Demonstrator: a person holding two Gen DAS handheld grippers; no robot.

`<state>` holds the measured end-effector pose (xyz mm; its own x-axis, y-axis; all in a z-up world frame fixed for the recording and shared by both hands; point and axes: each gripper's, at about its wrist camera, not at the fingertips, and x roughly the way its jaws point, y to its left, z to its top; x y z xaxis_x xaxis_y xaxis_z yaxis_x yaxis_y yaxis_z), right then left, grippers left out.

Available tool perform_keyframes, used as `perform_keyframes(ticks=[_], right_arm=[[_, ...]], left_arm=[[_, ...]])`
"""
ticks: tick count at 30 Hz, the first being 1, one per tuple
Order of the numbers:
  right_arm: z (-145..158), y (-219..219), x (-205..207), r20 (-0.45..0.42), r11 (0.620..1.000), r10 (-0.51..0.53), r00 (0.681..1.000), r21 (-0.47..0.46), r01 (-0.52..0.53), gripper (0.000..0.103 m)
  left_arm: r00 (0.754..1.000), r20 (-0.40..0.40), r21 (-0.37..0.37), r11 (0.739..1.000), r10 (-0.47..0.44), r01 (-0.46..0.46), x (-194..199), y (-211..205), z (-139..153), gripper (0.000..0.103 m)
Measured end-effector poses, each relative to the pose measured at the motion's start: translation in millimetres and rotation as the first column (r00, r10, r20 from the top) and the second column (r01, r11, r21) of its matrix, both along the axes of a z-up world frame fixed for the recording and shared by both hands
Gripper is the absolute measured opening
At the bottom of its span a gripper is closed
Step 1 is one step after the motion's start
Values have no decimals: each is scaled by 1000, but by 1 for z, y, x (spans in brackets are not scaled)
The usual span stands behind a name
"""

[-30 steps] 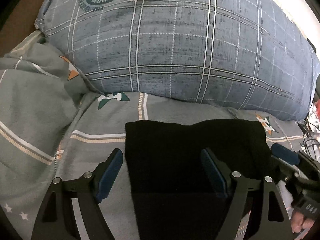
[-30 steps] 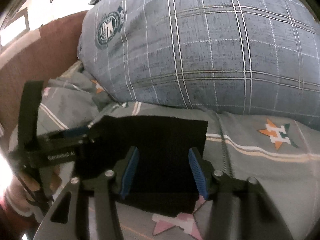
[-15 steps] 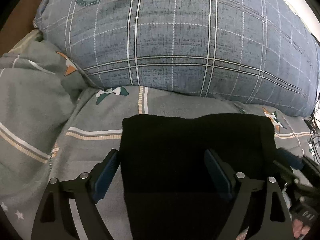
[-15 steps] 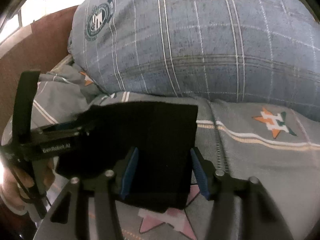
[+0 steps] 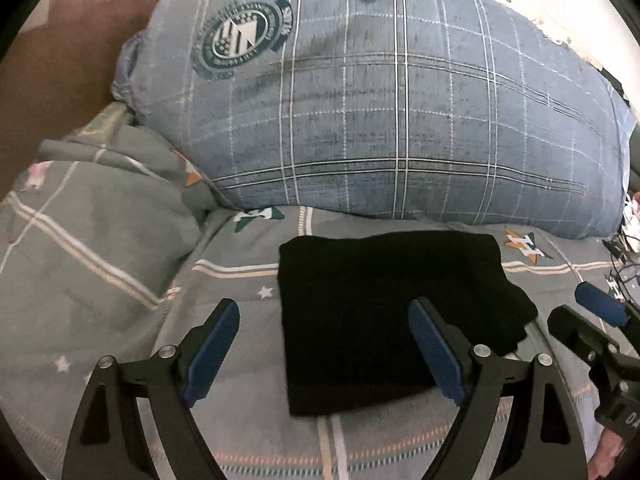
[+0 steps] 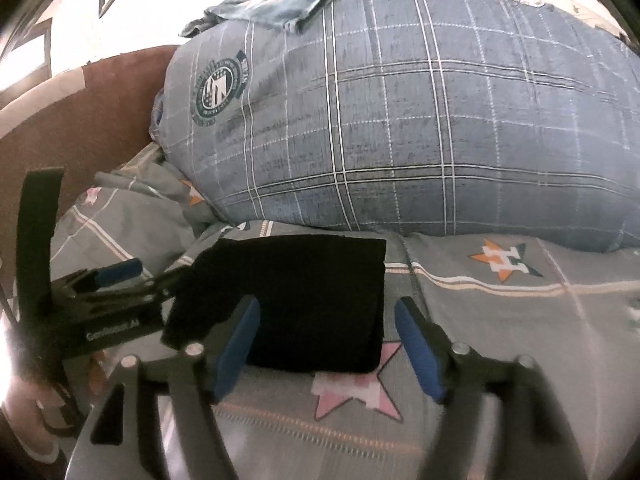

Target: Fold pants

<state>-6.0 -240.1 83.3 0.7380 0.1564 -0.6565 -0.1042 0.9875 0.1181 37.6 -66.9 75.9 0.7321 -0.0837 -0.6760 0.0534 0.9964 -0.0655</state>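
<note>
Black pants [image 5: 392,320] lying folded into a thick, roughly square pad on the bedspread [image 5: 100,264]. Matte, fuzzy knit, soaking up light; near edge rounded, right corner sagging into a soft lobe.

Bedspread is showing grey-green woven cloth with cream-and-tan stripes, small white stars, a pink star patch [image 6: 356,392] and an orange-green star emblem [image 6: 506,260]. Just behind the pants, a plump pillow [image 5: 400,120] is bulging up: blue-grey slubbed fabric, white windowpane check, round green crest. Faded denim piece [image 6: 276,0] is draping over its top.

Left gripper [image 5: 326,350] is standing wide, blue ribbed pads [image 5: 214,348] straddling the pants' left edge, pressing on nothing. Right gripper [image 6: 326,346] is in the middle of spreading its jaws; right edge of the pants is sitting between the blue pads [image 6: 418,352] with clear gaps either side, so nothing gripped. Both frames black, angular, with silver pivot bolts.
</note>
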Motion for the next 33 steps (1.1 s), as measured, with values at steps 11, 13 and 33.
perform_keyframes(ticks=[11, 13, 33], right_arm=[[4, 0, -36, -10, 1000, -8, 1000, -3, 8, 74], [4, 1, -41, -9, 1000, -6, 1000, -2, 6, 74], [2, 4, -49, -29, 1000, 5, 1000, 1, -5, 77]], left_arm=[[999, 33, 35, 999, 28, -29, -61, 1, 22, 89], [999, 35, 38, 999, 33, -34, -67, 1, 24, 89], [999, 39, 51, 998, 20, -22, -78, 0, 26, 89]])
